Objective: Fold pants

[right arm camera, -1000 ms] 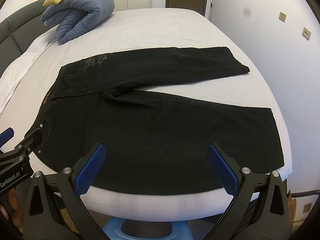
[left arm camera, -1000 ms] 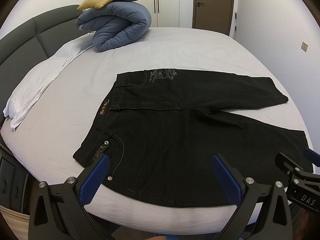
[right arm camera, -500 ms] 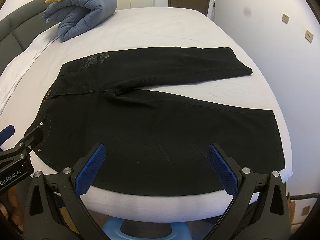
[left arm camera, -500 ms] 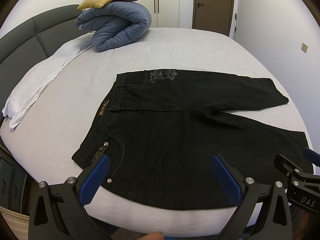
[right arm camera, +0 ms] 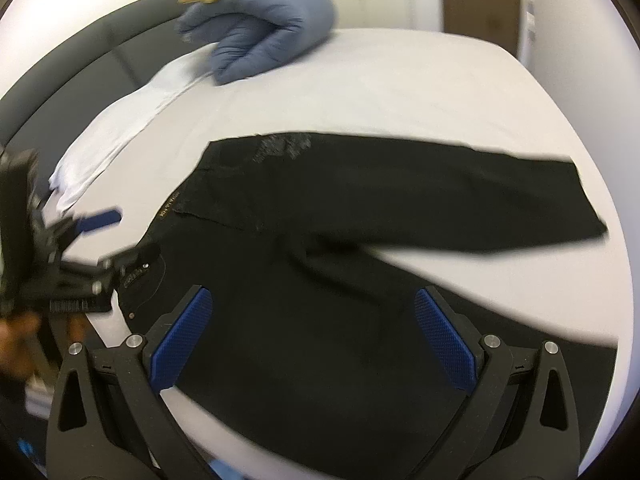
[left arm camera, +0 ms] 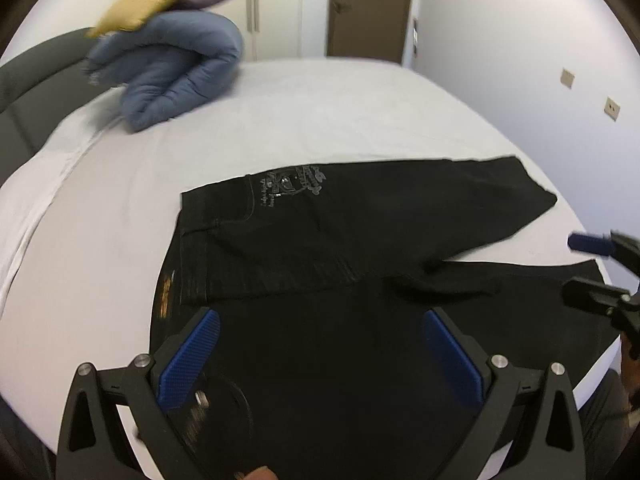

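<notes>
Even, soft indoor light fills both views, without glare or hard shadows. Motion blur smears both, more so the right wrist view. Fisheye bending curves the white bed [left arm camera: 360, 120] and walls, and dark vignetting fills the corners.

Left gripper [left arm camera: 320, 354]: matte black frame, two angled arms with triangular cut-outs, silver round screws near each finger base. Fingers [left arm camera: 188, 362] carry blue pads with fine knurled texture. Right gripper [right arm camera: 314, 338]: same build, black arms, triangular cut-outs, silver screws, blue textured pads [right arm camera: 444, 338]. From the right wrist view the left gripper's side is a blurred black block with one blue pad tip and a ribbed black edge. Any lettering is unreadable in the blur.
</notes>
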`<state>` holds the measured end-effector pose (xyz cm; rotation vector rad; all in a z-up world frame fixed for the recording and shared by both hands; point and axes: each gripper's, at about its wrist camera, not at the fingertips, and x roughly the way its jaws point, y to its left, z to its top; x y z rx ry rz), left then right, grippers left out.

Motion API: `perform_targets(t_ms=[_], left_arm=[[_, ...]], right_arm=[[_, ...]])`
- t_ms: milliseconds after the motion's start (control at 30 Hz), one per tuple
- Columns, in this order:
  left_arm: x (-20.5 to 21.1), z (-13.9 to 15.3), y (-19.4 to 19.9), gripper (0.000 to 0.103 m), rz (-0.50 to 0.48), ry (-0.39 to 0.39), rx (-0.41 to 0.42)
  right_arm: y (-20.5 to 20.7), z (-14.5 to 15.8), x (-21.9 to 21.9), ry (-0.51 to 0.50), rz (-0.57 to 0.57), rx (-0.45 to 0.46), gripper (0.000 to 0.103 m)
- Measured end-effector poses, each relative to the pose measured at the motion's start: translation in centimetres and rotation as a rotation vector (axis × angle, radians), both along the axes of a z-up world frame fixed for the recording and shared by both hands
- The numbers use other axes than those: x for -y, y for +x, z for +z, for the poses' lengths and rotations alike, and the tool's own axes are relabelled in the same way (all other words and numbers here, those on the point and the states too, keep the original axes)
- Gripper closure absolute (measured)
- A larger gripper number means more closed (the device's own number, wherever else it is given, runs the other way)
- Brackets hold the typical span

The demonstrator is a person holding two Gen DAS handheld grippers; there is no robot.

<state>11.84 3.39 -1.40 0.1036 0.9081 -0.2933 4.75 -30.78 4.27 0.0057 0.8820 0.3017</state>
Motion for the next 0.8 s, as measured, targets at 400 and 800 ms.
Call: perform_targets(t_ms=[400,800], left_arm=[[-2.4,-5.0,21.7,0.000,-0.153,0.214,-0.076],[-2.7,-12.3,32.3,0.023,-0.365,0.318,-0.307]], right_arm=[[14.3,-1.7,3.9,-0.038,0.291,-0.052,0.010],[23.2,-5.3,3.1,-0.116,0.500,-0.085,0.035]])
